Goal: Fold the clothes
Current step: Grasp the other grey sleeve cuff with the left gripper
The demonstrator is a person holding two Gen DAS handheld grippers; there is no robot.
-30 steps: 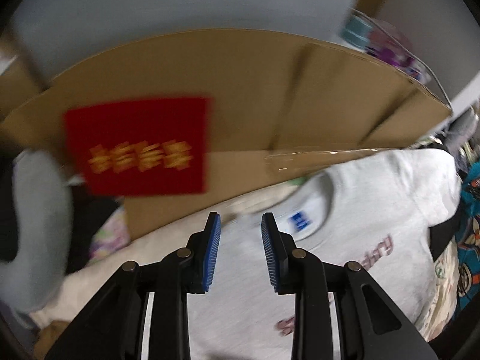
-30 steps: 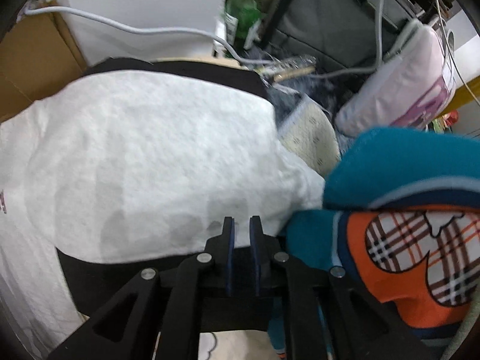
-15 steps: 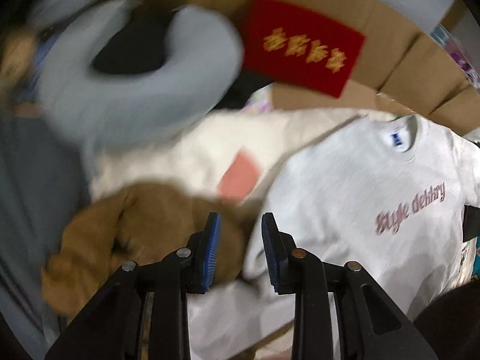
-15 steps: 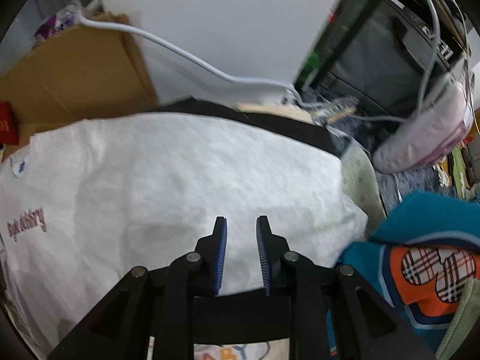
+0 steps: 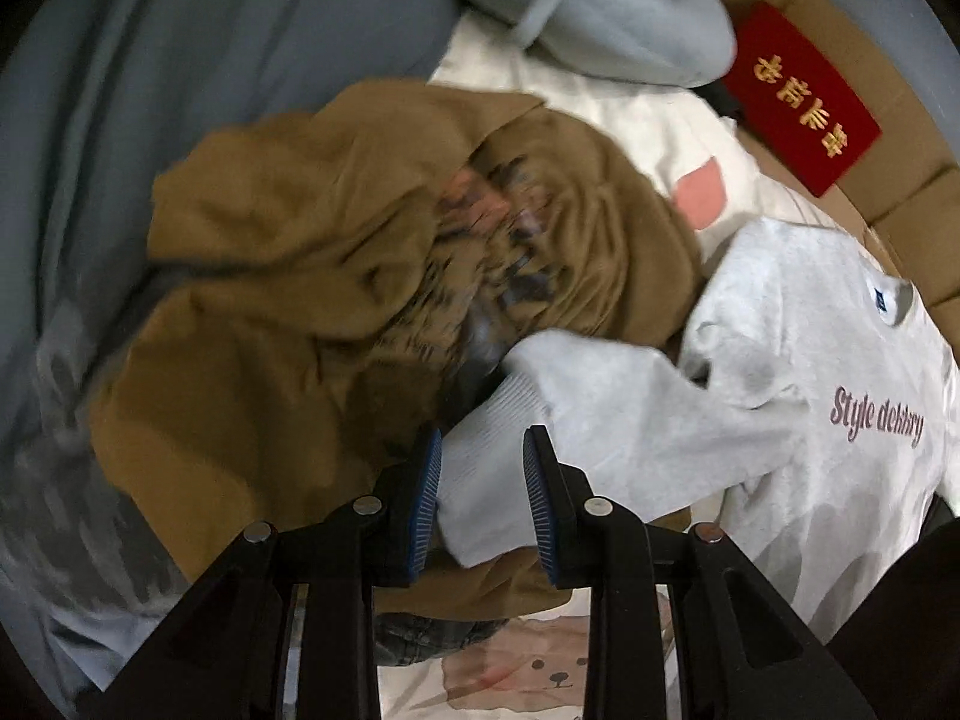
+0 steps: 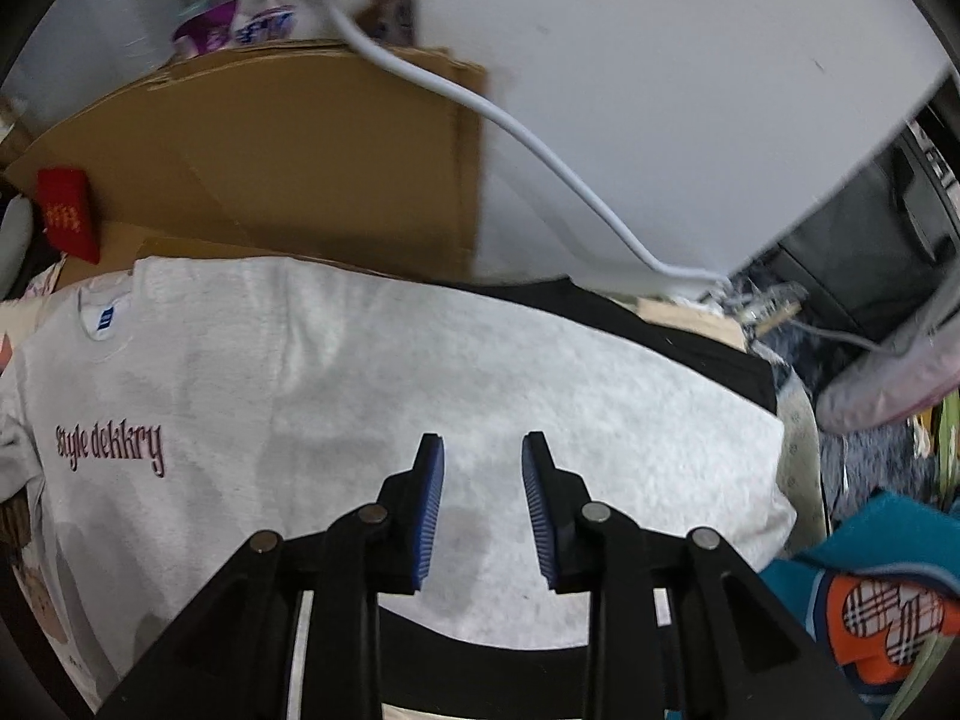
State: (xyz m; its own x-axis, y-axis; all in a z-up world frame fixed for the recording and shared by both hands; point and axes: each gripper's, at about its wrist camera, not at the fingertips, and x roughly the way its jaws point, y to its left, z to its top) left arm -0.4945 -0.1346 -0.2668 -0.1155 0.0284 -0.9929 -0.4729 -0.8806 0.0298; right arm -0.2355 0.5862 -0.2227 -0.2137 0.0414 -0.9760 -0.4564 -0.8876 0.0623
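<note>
Pale grey "Style dekkry" sweatshirt [image 6: 372, 408]: soft, light, floppy. Ribbed cuff [image 5: 486, 450], beside brown crumpled garment [image 5: 336, 276], is best hold; left gripper [image 5: 482, 501] straddles it, jaws apart. Right gripper [image 6: 483, 507] wide, empty, over sweatshirt body.

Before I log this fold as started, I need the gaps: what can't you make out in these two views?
- Left view: whether the left gripper touches the sweatshirt cuff lying between its open jaws.
- Left view: the print on the brown garment, smeared by blur and folds.
- Right view: the sweatshirt's near hem, hidden behind the open right gripper.
- Right view: its left sleeve, cut off by the edge.
</note>
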